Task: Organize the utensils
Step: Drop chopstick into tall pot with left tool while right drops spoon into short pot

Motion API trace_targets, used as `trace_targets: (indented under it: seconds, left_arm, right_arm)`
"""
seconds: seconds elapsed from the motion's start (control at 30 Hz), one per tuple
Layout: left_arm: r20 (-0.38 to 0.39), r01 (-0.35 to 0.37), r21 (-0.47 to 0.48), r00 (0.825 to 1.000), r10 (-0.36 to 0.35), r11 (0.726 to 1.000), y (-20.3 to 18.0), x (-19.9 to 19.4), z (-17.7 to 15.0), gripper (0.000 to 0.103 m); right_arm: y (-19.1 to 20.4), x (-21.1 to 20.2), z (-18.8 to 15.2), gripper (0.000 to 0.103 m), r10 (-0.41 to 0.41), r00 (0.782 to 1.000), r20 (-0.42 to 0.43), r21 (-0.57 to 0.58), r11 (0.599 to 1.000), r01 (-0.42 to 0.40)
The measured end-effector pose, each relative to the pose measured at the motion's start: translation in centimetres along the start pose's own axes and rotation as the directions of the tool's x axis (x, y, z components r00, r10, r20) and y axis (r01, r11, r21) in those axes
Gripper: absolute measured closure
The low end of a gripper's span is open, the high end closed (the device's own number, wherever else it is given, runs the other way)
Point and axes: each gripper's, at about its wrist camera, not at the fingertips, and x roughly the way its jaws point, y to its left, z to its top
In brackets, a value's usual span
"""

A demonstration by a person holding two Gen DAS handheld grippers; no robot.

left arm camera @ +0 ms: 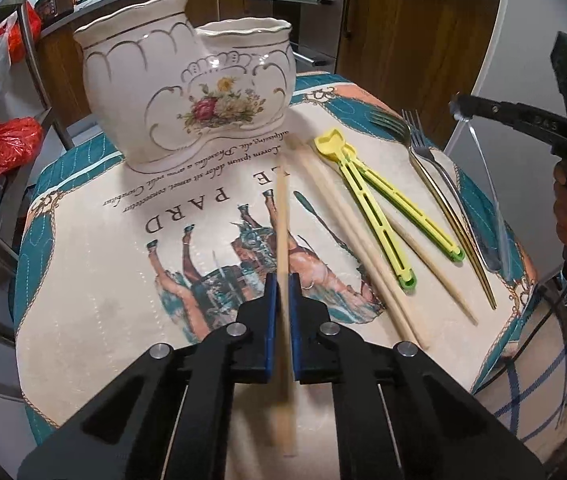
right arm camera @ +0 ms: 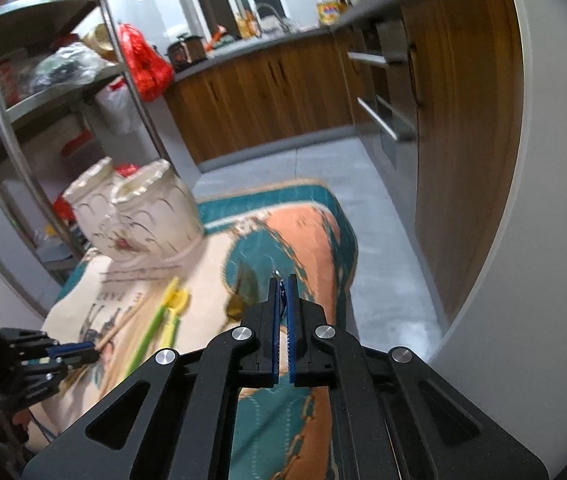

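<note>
A table covered with a printed cloth (left arm camera: 83, 280) is seen, and on its far part a white ceramic holder (left arm camera: 187, 80) with two compartments is placed. No utensil is seen standing out of either opening, so the sorting is judged to be only at its beginning.

On the cloth, to the right of the holder, the remaining utensils are laid side by side: two wooden chopsticks (left arm camera: 363, 248), a yellow-green training chopstick pair (left arm camera: 379, 208) and two forks (left arm camera: 435, 168) — all well apart from the holder.

One wooden chopstick (left arm camera: 282, 216) is gripped by the left gripper (left arm camera: 282, 280), whose jaws are closed tightly on it; it is pointed toward the holder and held above the cloth.

The right gripper (right arm camera: 282, 284) is closed nearly fully on a thin metal piece (right arm camera: 281, 280) — probably the handle of a spoon or knife, but the view is too blurred to be sure.
</note>
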Motion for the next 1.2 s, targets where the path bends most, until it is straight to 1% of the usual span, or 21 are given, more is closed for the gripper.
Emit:
trace_targets:
  seconds: [0.2, 0.33, 0.43, 0.53, 0.57, 0.63, 0.7, 0.73, 0.77, 0.83, 0.9, 1.0, 1.03, 1.2]
  left_arm:
    - [0.026, -0.002, 0.008, 1.0, 0.002, 1.0, 0.7, -0.8, -0.3, 0.097]
    - [0.059, -0.001, 0.009, 0.998, 0.001, 1.0, 1.3, -1.5, -0.4, 0.097]
    - [0.111, 0.012, 0.008, 0.994, -0.013, 1.0, 2.0, -2.5, -0.7, 0.097]
    - [0.183, 0.008, 0.019, 0.983, -0.012, 1.0, 2.4, -3.7, -0.7, 0.097]
    - [0.221, 0.024, 0.021, 0.975, -0.028, 0.999, 2.7, -4.2, -0.7, 0.097]
    - [0.283, 0.025, 0.025, 0.959, -0.031, 0.999, 3.0, -5.1, -0.4, 0.097]
    - [0.353, 0.018, 0.032, 0.935, -0.028, 0.999, 3.2, -6.1, 0.3, 0.097]
    - [0.385, 0.018, 0.035, 0.922, -0.03, 0.999, 3.2, -6.5, 0.6, 0.097]
    - [0.431, 0.016, 0.04, 0.902, -0.032, 0.999, 3.4, -7.2, 1.2, 0.097]
    - [0.477, 0.012, 0.046, 0.878, -0.033, 0.999, 3.5, -7.9, 2.1, 0.097]
    - [0.529, 0.004, 0.056, 0.848, -0.033, 0.998, 3.9, -8.7, 3.5, 0.097]
    - [0.571, 0.03, 0.042, 0.82, -0.049, 0.999, 5.0, -9.3, 5.8, 0.097]
    - [0.587, 0.045, 0.032, 0.807, -0.055, 0.998, 5.6, -9.4, 6.9, 0.097]
    - [0.634, 0.13, -0.019, 0.768, -0.088, 0.991, 9.0, -9.1, 10.7, 0.097]
  right_arm:
    - [2.6, -2.3, 0.6, 0.1, -0.001, 0.997, 0.075, -0.083, 0.997, 0.008]
    - [4.7, -4.1, 1.0, 0.1, 0.008, 0.991, 0.135, -0.141, 0.99, 0.011]
    - [6.1, -4.9, 1.3, 0.1, 0.014, 0.985, 0.17, -0.173, 0.985, 0.016]
    - [7.4, -5.6, 1.6, 0.1, 0.009, 0.976, 0.218, -0.205, 0.978, 0.036]
    - [7.8, -5.8, 1.8, 0.1, 0.007, 0.972, 0.236, -0.215, 0.976, 0.045]
    - [8.6, -5.9, 2.2, 0.1, 0.005, 0.966, 0.259, -0.227, 0.972, 0.056]
    - [9.4, -5.7, 2.8, 0.1, 0.001, 0.961, 0.276, -0.238, 0.969, 0.067]
    - [9.7, -5.6, 3.2, 0.1, -0.001, 0.958, 0.285, -0.242, 0.968, 0.073]
    - [10.1, -5.5, 3.6, 0.1, 0.0, 0.956, 0.294, -0.244, 0.967, 0.075]
    - [10.6, -5.3, 4.5, 0.1, 0.005, 0.951, 0.309, -0.245, 0.967, 0.074]
    - [11.2, -5.1, 5.4, 0.1, 0.006, 0.946, 0.324, -0.247, 0.966, 0.079]
    - [11.9, -4.4, 7.2, 0.1, 0.003, 0.935, 0.355, -0.238, 0.967, 0.087]
    - [12.0, -4.2, 8.0, 0.1, 0.001, 0.93, 0.367, -0.231, 0.969, 0.09]
    - [12.8, -3.1, 10.9, 0.1, -0.019, 0.898, 0.44, -0.201, 0.972, 0.119]
